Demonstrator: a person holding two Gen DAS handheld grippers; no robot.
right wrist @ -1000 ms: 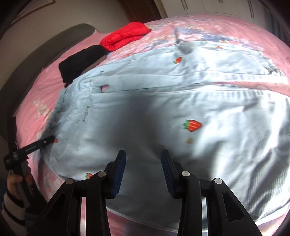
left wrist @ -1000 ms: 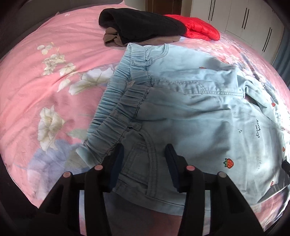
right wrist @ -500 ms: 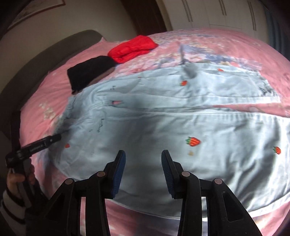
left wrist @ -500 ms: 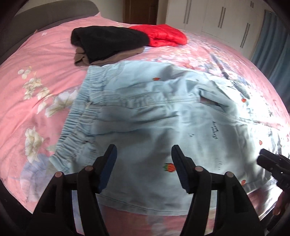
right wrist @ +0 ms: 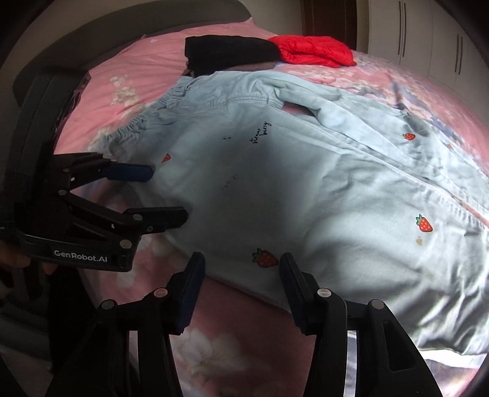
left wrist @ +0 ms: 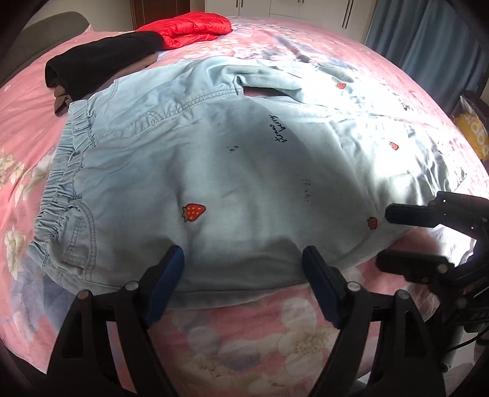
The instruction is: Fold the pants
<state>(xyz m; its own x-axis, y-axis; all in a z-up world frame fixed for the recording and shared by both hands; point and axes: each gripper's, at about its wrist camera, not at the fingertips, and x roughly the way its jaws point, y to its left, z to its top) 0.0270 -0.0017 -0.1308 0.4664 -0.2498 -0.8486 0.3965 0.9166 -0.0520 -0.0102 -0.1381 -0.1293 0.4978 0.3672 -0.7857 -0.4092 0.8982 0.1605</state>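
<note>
Left wrist view: light-blue pants (left wrist: 244,171) fill the centre of the frame on a pink bedspread (left wrist: 238,336); left gripper (left wrist: 243,262), jaws wide and empty, at bottom centre.

Right wrist view: right gripper (right wrist: 241,268), jaws wide and empty, at the pants' lower edge; black garment (right wrist: 226,53) and red jacket (right wrist: 314,50) at top.

**Non-Task Items in View**

A pink bedspread (left wrist: 244,342) with a white and lilac flower print covers the bed. 1 black folded garment (left wrist: 101,58) lies at the far side of the bed, on top of a brown garment (left wrist: 61,102) that shows at its near edge. 1 red quilted garment (left wrist: 189,29) lies just beside the black one, touching it. White wardrobe doors (right wrist: 428,33) with dark vertical handles stand behind the bed. A blue curtain (left wrist: 428,42) hangs at the right. A yellow bag (left wrist: 472,131) with white lettering sits below the curtain.
</note>
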